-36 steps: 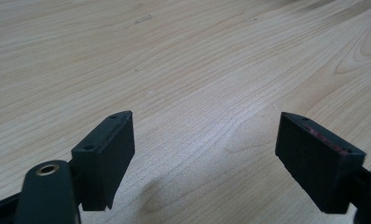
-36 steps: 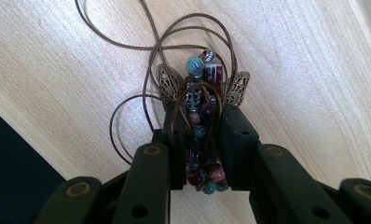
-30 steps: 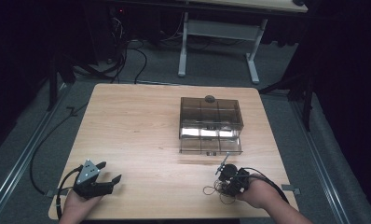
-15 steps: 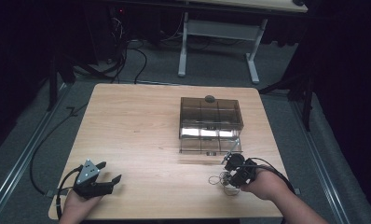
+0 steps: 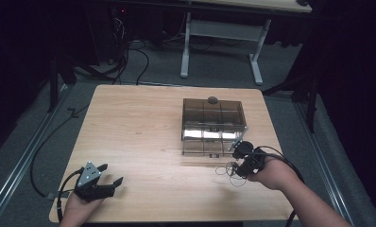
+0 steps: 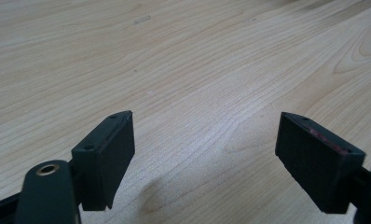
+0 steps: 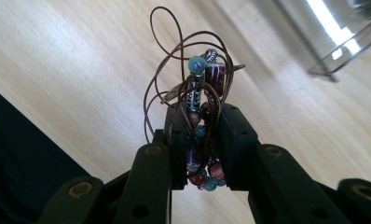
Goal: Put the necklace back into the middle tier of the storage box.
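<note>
A: Fingers on the right gripper (image 7: 200, 140)?
B: Clamped on a beaded bracelet of brown cord with red and teal beads (image 7: 200, 100); cord loops stick out past the tips. Held above the light wooden table (image 5: 139, 127), near its right front.
A: What's close?
B: Smoky clear plastic compartment box (image 5: 213, 124) just beyond it, small dark round thing (image 5: 212, 100) at the box's far rim. Nothing between bracelet and box.
A: Left gripper (image 5: 111, 185)?
B: Fingers spread wide, empty, resting low at the front left corner, well apart from everything.
</note>
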Demonstrator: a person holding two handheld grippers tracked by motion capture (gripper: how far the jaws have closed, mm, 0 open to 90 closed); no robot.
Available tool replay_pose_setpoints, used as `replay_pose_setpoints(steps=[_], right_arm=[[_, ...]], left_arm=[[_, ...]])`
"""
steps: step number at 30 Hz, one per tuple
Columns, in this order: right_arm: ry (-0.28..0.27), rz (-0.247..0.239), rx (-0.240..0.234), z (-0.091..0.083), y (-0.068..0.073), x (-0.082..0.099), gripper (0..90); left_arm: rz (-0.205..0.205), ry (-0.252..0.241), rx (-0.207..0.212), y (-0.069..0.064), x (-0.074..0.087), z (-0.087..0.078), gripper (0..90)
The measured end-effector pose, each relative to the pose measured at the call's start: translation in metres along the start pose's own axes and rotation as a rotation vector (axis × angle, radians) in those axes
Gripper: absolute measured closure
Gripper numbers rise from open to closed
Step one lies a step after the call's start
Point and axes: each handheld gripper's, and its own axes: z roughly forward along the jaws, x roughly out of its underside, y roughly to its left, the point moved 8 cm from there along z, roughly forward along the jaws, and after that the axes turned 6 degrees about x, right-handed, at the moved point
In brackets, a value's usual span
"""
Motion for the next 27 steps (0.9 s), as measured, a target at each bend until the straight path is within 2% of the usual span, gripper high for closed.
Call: replay_pose_setpoints(steps=[2, 4, 13, 15, 20, 21, 22, 27], right_arm=[[-0.007, 0.0, 0.005, -0.005, -0.005, -0.004, 75.2], [-0.008, 0.02, 0.004, -0.011, -0.007, -0.008, 75.2], [0.004, 0.039, 0.009, -0.021, -0.02, -0.028, 75.2], [0.016, 0.047, 0.013, -0.022, -0.022, -0.032, 75.2], [0.024, 0.028, 0.021, -0.021, -0.03, -0.044, 75.2], [0.028, 0.044, 0.023, -0.021, -0.031, -0.048, 75.2], [0.024, 0.031, 0.029, -0.02, -0.032, -0.049, 75.2], [0.03, 0.04, 0.032, -0.018, -0.037, -0.062, 75.2]], left_arm=[[0.0, 0.001, 0.002, 0.0, 0.0, 0.0, 20.2], [0.0, 0.0, 0.001, 0.0, 0.0, 0.0, 20.2], [-0.001, -0.001, 0.002, 0.0, 0.0, 0.0, 20.2], [0.001, 0.001, 0.003, 0.0, 0.0, 0.0, 20.2], [0.001, 0.003, 0.007, 0.0, 0.0, 0.0, 20.2], [0.0, 0.003, 0.007, -0.001, 0.0, 0.0, 20.2], [0.002, 0.005, 0.008, -0.001, 0.0, -0.001, 20.2], [0.004, 0.004, 0.008, -0.001, 0.0, -0.001, 20.2]])
